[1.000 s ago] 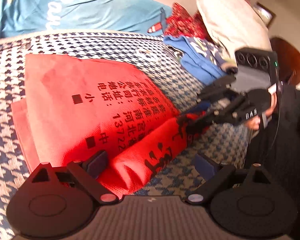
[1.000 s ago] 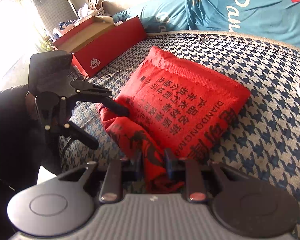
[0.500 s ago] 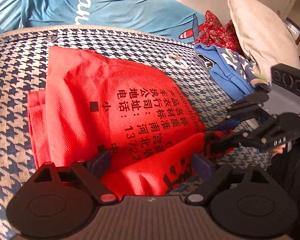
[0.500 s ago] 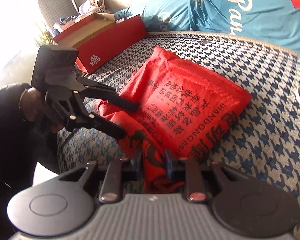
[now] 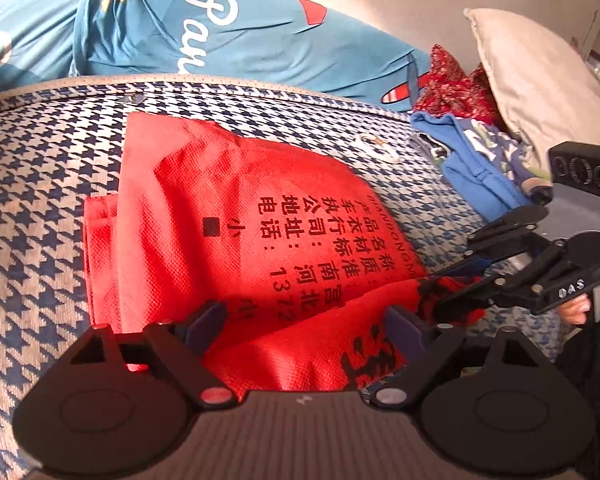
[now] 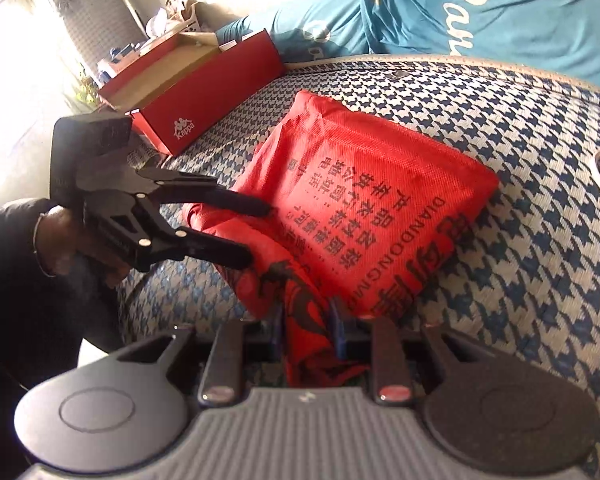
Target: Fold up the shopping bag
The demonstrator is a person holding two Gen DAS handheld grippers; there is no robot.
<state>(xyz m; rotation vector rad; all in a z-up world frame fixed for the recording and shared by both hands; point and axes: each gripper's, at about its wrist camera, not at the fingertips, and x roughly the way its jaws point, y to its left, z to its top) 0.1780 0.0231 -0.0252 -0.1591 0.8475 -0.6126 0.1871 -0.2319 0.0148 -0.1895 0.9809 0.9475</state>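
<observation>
- The right gripper [image 6: 306, 322] is clamped on a bunched near corner of the red shopping bag [image 6: 364, 208].
- The left gripper [image 5: 300, 320] is spread wide over the bag's near edge.
- The bag lies partly folded on the houndstooth cushion [image 6: 540, 184], with a red shoebox [image 6: 204, 92] at far left.

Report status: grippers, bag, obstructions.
Right hand-held gripper shut on red bag corner. Left hand-held gripper open over bag. Bag part-folded on houndstooth cover. Nothing blocking.

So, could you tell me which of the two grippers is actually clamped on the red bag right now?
The right gripper: its fingers pinch a bunched edge of the red bag. The left gripper is spread wide over the bag.
</observation>
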